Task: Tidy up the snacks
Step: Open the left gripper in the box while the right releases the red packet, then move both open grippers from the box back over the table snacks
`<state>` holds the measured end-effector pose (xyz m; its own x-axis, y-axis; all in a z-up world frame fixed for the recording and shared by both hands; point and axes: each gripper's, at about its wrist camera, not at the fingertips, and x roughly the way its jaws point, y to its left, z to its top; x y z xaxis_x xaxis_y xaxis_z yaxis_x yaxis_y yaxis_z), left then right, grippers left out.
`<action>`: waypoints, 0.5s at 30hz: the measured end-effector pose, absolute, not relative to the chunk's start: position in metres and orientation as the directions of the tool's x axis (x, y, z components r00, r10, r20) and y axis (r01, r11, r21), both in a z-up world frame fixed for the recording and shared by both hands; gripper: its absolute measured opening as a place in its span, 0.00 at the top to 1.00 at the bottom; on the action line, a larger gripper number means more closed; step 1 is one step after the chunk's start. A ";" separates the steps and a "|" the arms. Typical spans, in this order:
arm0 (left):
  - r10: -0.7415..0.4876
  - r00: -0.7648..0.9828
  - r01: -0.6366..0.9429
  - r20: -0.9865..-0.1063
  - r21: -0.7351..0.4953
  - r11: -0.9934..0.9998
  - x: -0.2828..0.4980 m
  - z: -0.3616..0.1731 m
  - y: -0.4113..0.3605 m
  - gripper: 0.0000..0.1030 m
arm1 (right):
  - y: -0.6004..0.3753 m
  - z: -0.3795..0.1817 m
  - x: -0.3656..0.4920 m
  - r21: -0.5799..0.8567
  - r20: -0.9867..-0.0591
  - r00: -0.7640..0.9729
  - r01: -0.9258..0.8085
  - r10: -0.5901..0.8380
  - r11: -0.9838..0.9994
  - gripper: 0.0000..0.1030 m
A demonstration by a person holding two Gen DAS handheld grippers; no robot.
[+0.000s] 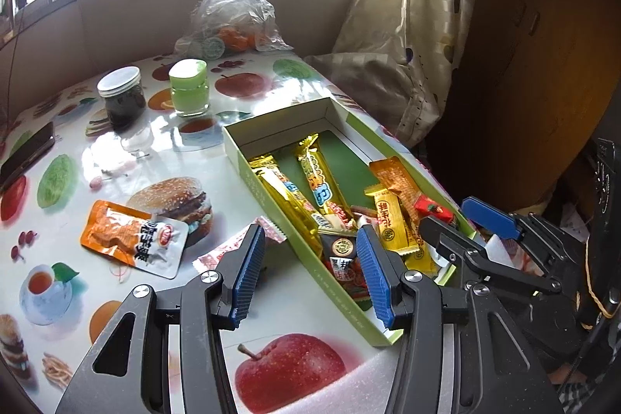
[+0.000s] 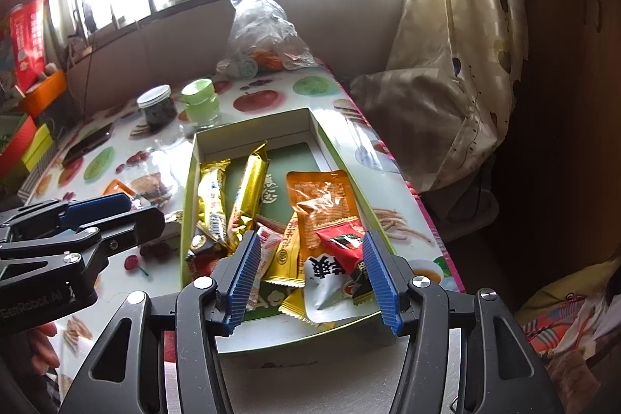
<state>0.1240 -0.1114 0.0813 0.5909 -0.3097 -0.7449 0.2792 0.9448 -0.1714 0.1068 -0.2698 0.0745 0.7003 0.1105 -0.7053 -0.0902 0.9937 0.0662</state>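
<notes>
While the left gripper (image 1: 310, 270) hangs wide apart and empty over the near left wall of the green box (image 1: 271, 189), the snacks lie on both sides of it: one blue finger stands over the tablecloth, the other over the box's near end. Just past its left finger a pink-and-white wrapper (image 1: 233, 247) rests on the table beside the box wall, and farther toward the left of the frame lies an orange pouch (image 1: 132, 239), well apart from the box. In the right wrist view the right gripper (image 2: 310, 270) is also spread wide, holding nothing, above the heap at the box's near end, with a red packet (image 2: 343, 249) and a small yellow packet (image 2: 287, 258) between its fingers. Two gold bars (image 2: 233, 196) lie deeper in the box, toward frame centre.
</notes>
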 end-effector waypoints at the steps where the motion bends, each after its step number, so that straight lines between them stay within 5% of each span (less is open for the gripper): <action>1: -0.307 0.592 0.279 -0.745 -0.169 0.945 0.123 0.082 -0.110 0.51 | -0.269 0.076 0.106 0.066 -0.703 0.702 -0.093 0.113 0.993 0.47; 15: -0.272 0.603 0.211 -0.750 -0.179 0.961 0.110 0.077 -0.067 0.51 | -0.233 0.078 0.102 0.067 -0.702 0.689 -0.186 0.179 0.980 0.47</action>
<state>0.1100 -0.0666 0.0766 0.6030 -0.2720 -0.7499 0.2105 0.9610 -0.1793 0.1021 -0.2335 0.0781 0.6895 0.1791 -0.7018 -0.1862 0.9802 0.0673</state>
